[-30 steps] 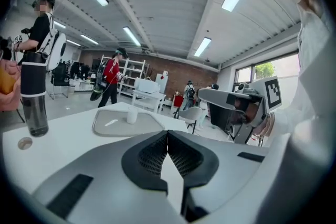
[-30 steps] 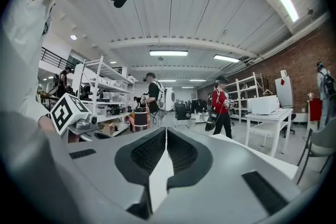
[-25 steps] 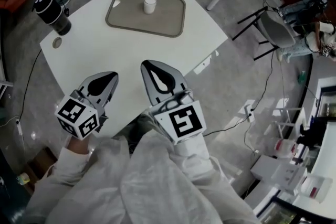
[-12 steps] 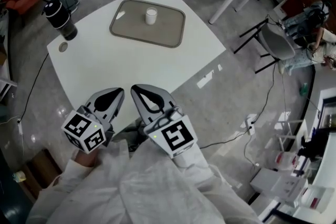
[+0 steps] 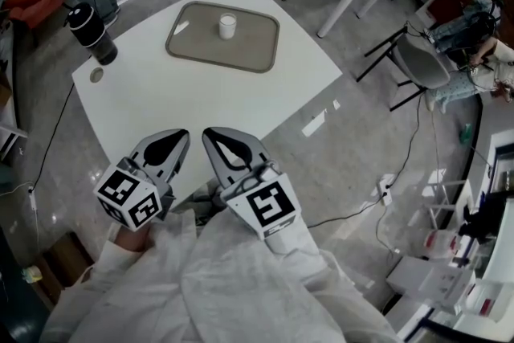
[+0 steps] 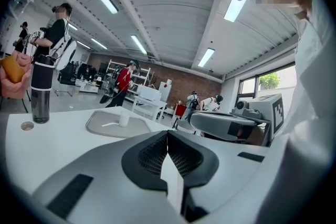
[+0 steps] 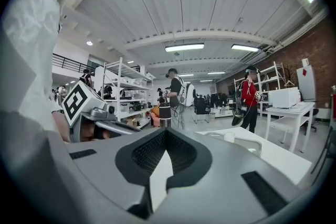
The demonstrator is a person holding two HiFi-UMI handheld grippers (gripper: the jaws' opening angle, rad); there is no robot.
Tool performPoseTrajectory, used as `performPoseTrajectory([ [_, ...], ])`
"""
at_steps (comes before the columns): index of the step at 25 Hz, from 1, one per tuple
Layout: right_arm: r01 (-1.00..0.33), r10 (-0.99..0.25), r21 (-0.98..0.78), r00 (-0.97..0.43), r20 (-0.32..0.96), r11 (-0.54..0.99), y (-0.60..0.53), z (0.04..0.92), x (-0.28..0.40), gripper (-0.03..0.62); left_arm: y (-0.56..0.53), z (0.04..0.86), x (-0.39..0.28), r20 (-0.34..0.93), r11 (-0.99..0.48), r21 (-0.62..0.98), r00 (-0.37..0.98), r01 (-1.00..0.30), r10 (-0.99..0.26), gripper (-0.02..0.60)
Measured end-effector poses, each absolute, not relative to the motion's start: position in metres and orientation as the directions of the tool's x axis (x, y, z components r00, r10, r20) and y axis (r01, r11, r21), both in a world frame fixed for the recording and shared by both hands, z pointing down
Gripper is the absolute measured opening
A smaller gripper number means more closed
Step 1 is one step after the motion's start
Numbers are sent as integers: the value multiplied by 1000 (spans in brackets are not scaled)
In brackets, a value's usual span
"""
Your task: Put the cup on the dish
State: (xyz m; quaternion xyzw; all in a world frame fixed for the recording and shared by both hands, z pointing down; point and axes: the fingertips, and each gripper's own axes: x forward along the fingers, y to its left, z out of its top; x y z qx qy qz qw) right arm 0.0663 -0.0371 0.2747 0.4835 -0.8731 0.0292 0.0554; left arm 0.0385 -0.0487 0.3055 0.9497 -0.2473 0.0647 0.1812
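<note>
I pulled my grey left gripper (image 5: pixel 173 139) and right gripper (image 5: pixel 218 139) back a little, both squeezed closed, holding nothing. The small white cup (image 5: pixel 227 26) stands on the flat grey dish (image 5: pixel 265 52), far beyond my fingers (image 5: pixel 161 149) (job done, I think).

Cup (image 5: pixel 227 26) contents too small to tell

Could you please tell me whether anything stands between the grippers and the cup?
Nothing visible does: only bare table lies between the left gripper, the right gripper and the cup on the tray. The dark bottle stands off to the left.
</note>
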Motion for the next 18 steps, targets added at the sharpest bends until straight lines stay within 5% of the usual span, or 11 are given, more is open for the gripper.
performPoseTrajectory([
  [18, -881, -875, 31, -463, 141, 472, -44, 274, 82, 12, -48, 298, 47, 225, -859, 234, 885, -456, -408, 8],
])
